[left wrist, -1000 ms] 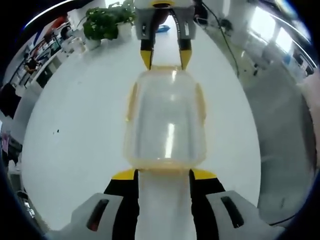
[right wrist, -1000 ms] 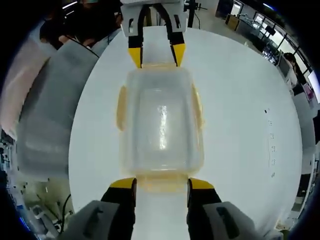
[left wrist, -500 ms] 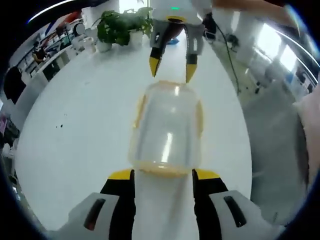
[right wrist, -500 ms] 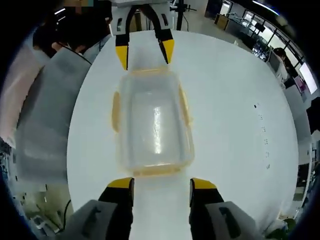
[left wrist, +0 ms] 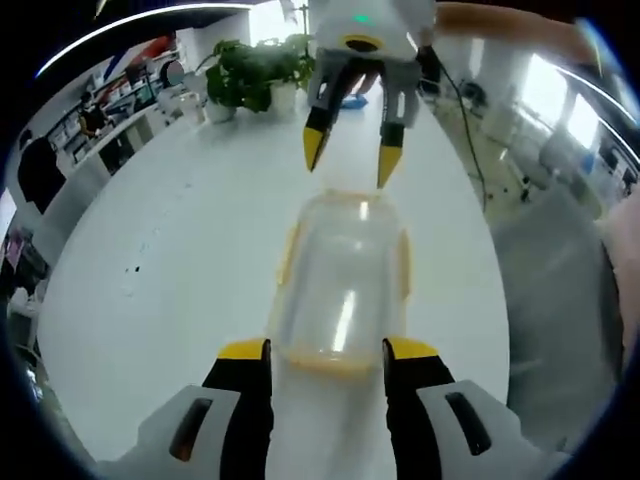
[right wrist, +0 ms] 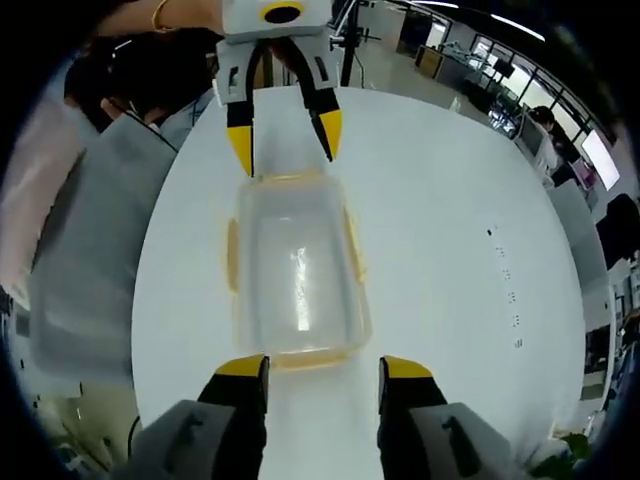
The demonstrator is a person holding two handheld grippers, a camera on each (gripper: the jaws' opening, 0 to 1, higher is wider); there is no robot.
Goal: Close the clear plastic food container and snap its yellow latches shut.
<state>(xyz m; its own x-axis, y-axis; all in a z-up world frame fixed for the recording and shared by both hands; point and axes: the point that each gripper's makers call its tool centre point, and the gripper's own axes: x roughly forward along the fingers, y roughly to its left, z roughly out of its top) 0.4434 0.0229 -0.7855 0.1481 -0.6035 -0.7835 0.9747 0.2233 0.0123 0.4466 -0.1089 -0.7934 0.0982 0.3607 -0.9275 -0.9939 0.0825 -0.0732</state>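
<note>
Clear container [left wrist: 345, 290] lidded on white table [left wrist: 180, 260], left gripper [left wrist: 326, 350] and right gripper [right wrist: 312, 362] at opposite ends — both jaws spread, gripping nothing.

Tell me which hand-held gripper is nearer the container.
Neither, as far as I can tell: the left hand-held gripper and right hand-held gripper sit open at opposite short ends of the container, both apart from it.

containers: 1 clear plastic food container [left wrist: 345, 285] mid white table [left wrist: 180, 260] | yellow latches [right wrist: 232, 255]: 4, one per container side | grippers: 2, left gripper [left wrist: 327, 352] + right gripper [right wrist: 312, 364], opposite container ends | potted plants [left wrist: 245, 75]: 1, beyond container
</note>
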